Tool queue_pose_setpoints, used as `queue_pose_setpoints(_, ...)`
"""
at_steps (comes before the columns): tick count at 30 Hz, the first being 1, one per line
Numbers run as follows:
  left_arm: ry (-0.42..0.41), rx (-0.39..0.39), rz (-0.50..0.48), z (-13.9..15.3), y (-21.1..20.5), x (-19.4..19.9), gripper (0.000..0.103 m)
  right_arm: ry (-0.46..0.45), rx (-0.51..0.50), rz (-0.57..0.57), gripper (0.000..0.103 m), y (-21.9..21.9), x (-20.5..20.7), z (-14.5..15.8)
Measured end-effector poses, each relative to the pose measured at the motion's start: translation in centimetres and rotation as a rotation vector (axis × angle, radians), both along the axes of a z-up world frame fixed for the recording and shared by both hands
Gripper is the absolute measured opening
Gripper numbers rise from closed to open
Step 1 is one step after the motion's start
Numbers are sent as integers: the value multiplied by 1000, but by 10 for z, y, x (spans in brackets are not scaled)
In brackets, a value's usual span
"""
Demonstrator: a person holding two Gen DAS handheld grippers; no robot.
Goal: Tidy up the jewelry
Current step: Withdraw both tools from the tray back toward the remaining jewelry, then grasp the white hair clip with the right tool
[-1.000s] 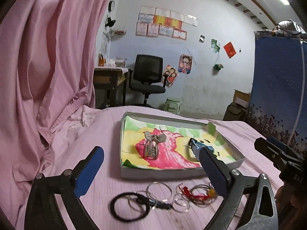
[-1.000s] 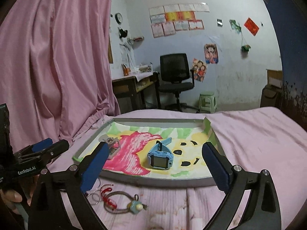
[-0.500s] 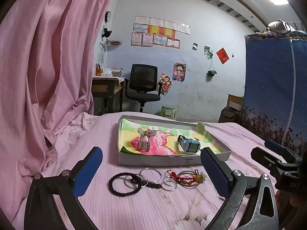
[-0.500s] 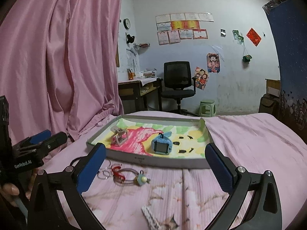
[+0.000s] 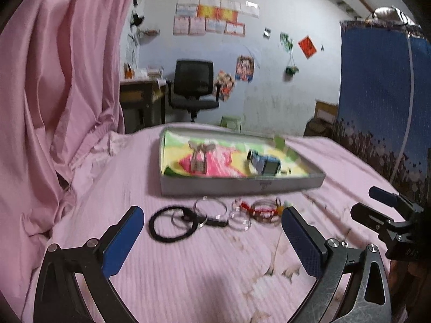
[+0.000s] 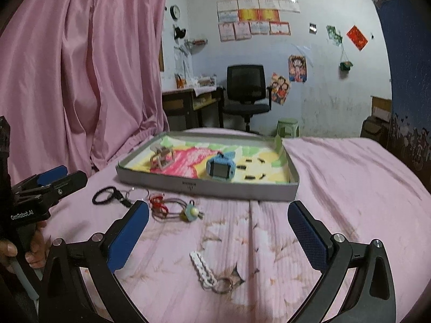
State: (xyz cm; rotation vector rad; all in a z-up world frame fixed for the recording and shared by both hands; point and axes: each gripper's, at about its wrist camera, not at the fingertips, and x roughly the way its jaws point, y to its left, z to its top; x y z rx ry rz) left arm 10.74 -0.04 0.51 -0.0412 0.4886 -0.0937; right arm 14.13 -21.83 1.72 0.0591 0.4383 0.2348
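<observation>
Right gripper: jaws spread wide, holding nothing, low over the pink bedsheet.
Left gripper: also wide apart and empty, aimed at the row of loose pieces.
White beaded keychain: nearest item, lying flat between the right gripper's fingers, with a metal ring at its near end. Risk: it is thin and lies on soft cloth, so closing fingers may pinch the sheet with it or take only the ring and leave the beads dangling.
Black hair tie: on the sheet ahead of the left gripper, touching or overlapping the clear rings and a small black clasp. Risk: lifting one piece could drag its neighbours along or scatter them.
Red-thread bangle: just beside the rings, with a pale blue charm at its right end. Risk: the red thread may snag on the rings; whether they are linked I cannot tell.
Tray: beyond the loose pieces, grey rim, colourful lining. It holds a beige claw clip and a blue watch, well apart. Risk: a carried piece could catch the near rim and shove the light tray across the sheet.
Left view: blurred, so fine contacts among the rings are uncertain.
</observation>
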Motion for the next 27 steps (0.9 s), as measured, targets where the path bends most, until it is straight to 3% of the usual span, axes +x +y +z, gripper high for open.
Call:
queue_pose_setpoints(8,126,-14,12,-18,11,15,103,144,3,34,101,4,8,-23)
queue_pose_setpoints(11,158,-41,23,-23,18,21,102,190,9,45,90,6,12,-30)
queue_pose_setpoints(13,178,-59,29,-26,21,24,100,229,11,51,75,6,17,-37)
queue_pose_setpoints(20,237,-131,55,-36,37,38,90,329,-4,84,59,18,27,-56)
queue_pose_setpoints(27,252,-133,48,-39,37,45,83,399,7,75,45,17,28,-68)
